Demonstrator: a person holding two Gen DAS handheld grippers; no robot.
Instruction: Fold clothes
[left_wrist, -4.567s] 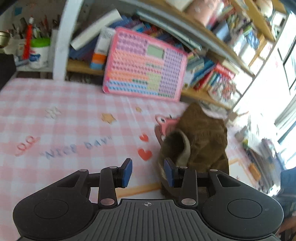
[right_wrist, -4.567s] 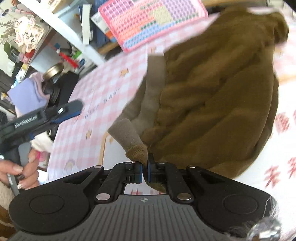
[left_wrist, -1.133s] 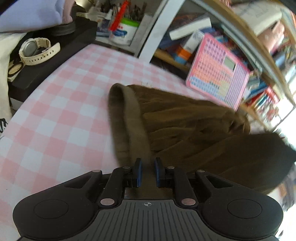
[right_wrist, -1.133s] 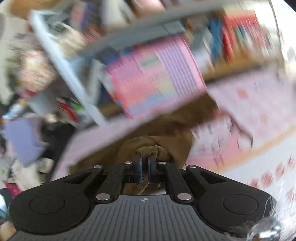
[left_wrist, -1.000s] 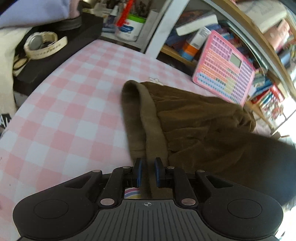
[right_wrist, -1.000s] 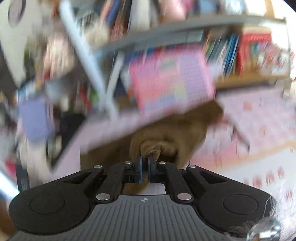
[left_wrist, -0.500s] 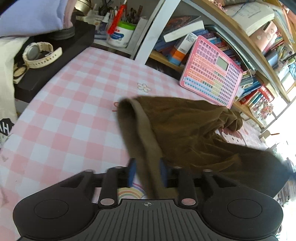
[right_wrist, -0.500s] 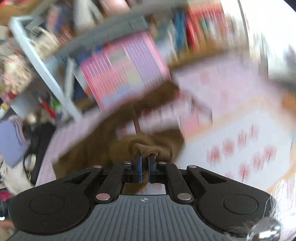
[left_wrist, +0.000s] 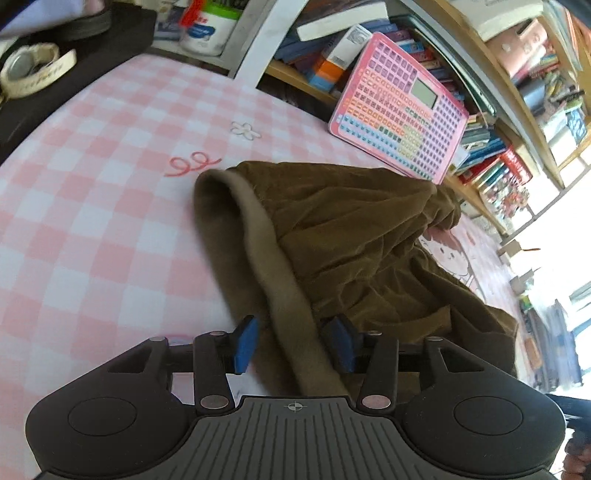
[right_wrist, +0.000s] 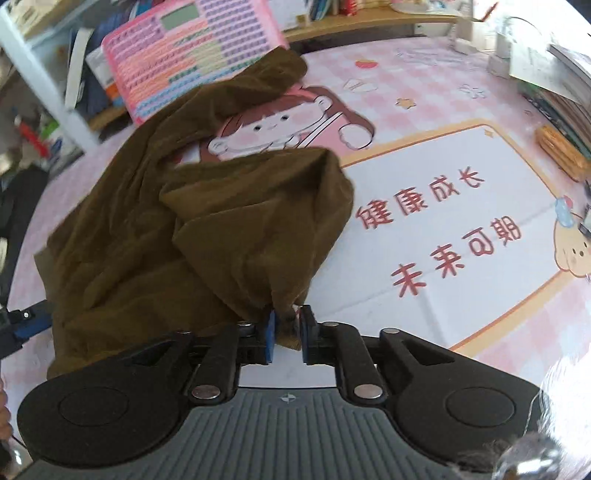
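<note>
A brown corduroy garment (left_wrist: 354, 236) with a lighter ribbed waistband (left_wrist: 266, 243) lies spread on the pink checked table mat (left_wrist: 92, 206). My left gripper (left_wrist: 293, 343) is open, its blue pads on either side of the waistband and apart from it. In the right wrist view the garment (right_wrist: 192, 221) lies crumpled across the mat, one corner folded over. My right gripper (right_wrist: 286, 336) has its jaws slightly parted around the garment's edge; the cloth sits between the pads with small gaps. The left gripper's blue tip (right_wrist: 26, 325) shows at the left edge.
A pink keyboard toy (left_wrist: 399, 107) leans on the bookshelf behind the table. A watch (left_wrist: 33, 70) lies on a black box at far left, with a white jar (left_wrist: 210, 26) behind. Books (right_wrist: 561, 107) are stacked at the right. The mat has a cartoon girl (right_wrist: 280, 122) and red characters (right_wrist: 443, 229).
My left gripper has opened and let go of the waistband. My right gripper has swung down to the mat with the garment's edge, and its jaws have parted a little.
</note>
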